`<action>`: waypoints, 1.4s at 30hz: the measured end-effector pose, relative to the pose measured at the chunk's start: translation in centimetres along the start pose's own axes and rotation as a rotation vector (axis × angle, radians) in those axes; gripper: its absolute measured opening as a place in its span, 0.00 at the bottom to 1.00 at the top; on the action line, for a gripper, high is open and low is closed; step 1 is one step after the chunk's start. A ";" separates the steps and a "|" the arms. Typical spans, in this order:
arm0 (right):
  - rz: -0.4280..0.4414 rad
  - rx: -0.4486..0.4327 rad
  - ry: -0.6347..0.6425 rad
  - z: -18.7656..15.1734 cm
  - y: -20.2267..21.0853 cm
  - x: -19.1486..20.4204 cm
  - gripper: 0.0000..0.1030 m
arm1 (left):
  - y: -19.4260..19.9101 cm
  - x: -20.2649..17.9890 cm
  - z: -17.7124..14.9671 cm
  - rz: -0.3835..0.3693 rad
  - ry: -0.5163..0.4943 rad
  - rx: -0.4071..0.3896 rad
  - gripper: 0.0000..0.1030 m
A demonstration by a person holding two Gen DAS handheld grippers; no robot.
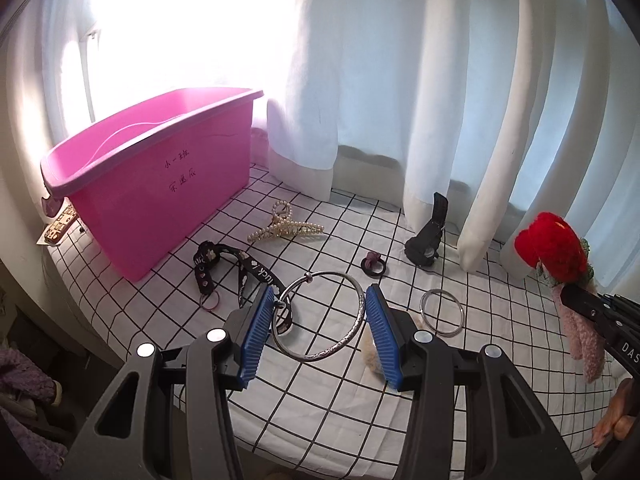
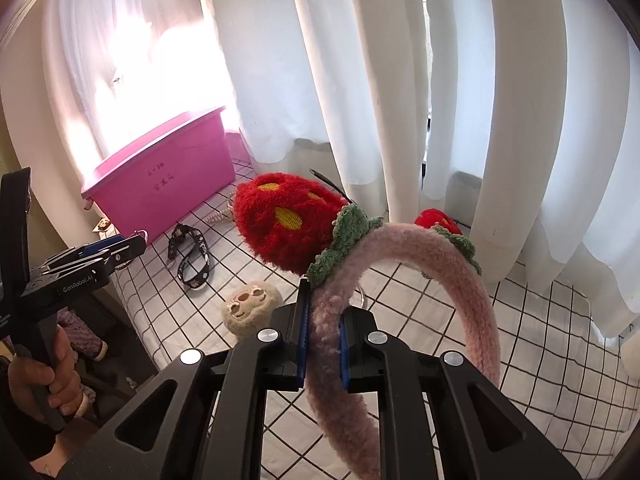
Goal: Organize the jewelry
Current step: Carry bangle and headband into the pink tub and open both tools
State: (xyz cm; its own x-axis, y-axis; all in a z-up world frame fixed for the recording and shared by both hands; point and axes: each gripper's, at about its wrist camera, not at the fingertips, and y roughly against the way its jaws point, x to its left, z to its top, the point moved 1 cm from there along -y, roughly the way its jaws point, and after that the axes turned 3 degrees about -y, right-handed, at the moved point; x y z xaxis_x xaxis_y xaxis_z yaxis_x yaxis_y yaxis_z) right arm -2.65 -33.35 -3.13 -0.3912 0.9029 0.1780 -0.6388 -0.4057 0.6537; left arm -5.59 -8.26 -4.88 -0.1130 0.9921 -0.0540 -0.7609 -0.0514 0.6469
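Beyond and left of both claws, the pink bin (image 1: 160, 176) is neared by the left claw (image 1: 320, 316), clamped across a silver bangle (image 1: 324, 316), while the right claw (image 2: 323, 344) is pinched on the strawberry headband (image 2: 400, 264).

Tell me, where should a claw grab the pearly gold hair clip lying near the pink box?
Probably from above, pinching across the narrow middle of the pearl-studded gold hair claw clip, where its looped handle meets the long toothed jaws. It lies on its side on the white checked cloth, clear of the pink plastic box, so nothing blocks a drop from above.
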 end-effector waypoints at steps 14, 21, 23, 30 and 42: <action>0.185 -0.102 0.176 9.4 0.3 9.6 0.11 | 5.4 5.8 6.6 0.102 0.059 -0.137 0.45; 0.258 -0.147 0.219 15.3 -3.8 17.2 0.12 | 4.5 13.0 11.1 0.137 0.076 -0.172 0.45; 0.274 -0.149 0.235 17.2 -5.5 19.7 0.12 | 4.0 15.7 12.4 0.143 0.083 -0.177 0.45; 0.334 -0.160 0.273 23.4 -11.3 27.7 0.12 | 0.9 24.2 16.5 0.181 0.100 -0.160 0.45; 0.340 -0.018 0.409 28.1 -22.6 36.4 0.12 | -5.7 32.2 18.0 0.197 0.186 -0.042 0.45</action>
State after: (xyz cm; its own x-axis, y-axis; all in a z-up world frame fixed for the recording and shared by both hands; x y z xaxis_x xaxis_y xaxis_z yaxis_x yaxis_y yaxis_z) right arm 16.15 12.70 9.25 -0.8023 0.5922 0.0746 -0.4403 -0.6716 0.5959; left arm 6.64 26.00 3.40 -0.3739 0.9247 -0.0720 -0.7378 -0.2495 0.6272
